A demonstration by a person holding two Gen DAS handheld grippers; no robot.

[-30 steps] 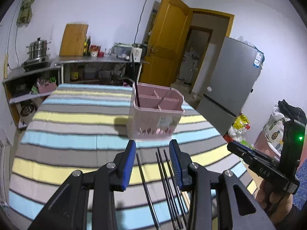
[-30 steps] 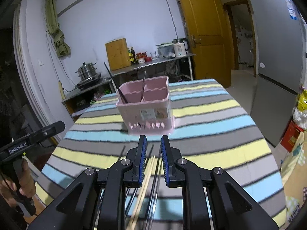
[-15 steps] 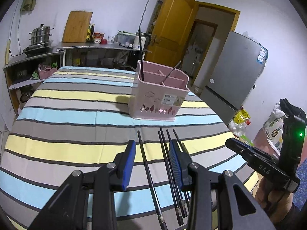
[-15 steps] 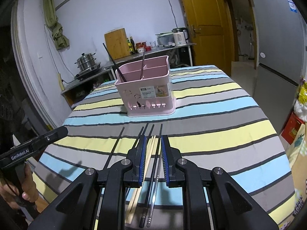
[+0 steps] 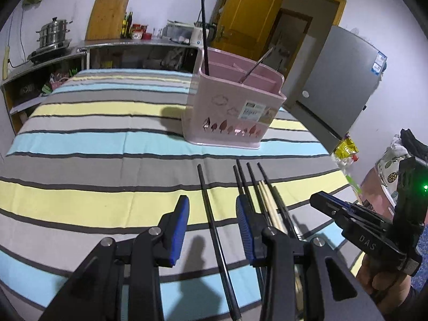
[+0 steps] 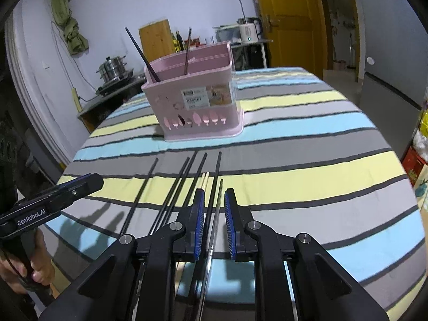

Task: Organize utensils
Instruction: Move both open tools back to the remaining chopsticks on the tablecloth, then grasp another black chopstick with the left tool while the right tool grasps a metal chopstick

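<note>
A pink utensil basket (image 5: 232, 107) (image 6: 198, 107) stands on the striped tablecloth, with a black chopstick (image 5: 204, 40) and a metal one (image 5: 256, 64) leaning in it. Several chopsticks lie in a row in front of it. My left gripper (image 5: 212, 214) hangs open low over a single black chopstick (image 5: 207, 195), which runs between its blue pads without touching them. To its right lie more black chopsticks (image 5: 247, 184) and a wooden pair (image 5: 268, 203). My right gripper (image 6: 214, 203) is open with a narrow gap, and a black chopstick (image 6: 217, 176) and a metal chopstick (image 6: 218, 200) lie beneath it.
The striped table (image 5: 80, 139) reaches left and behind the basket. A counter with a steel pot (image 5: 53, 34) and a cutting board stands at the back, and a grey fridge (image 5: 334, 93) to the right. A hand holds each gripper's handle at the near edge.
Both grippers have sunk towards the table and tilted down less, so the chopsticks now lie close under the pads. Neither jaw opening has visibly changed.
</note>
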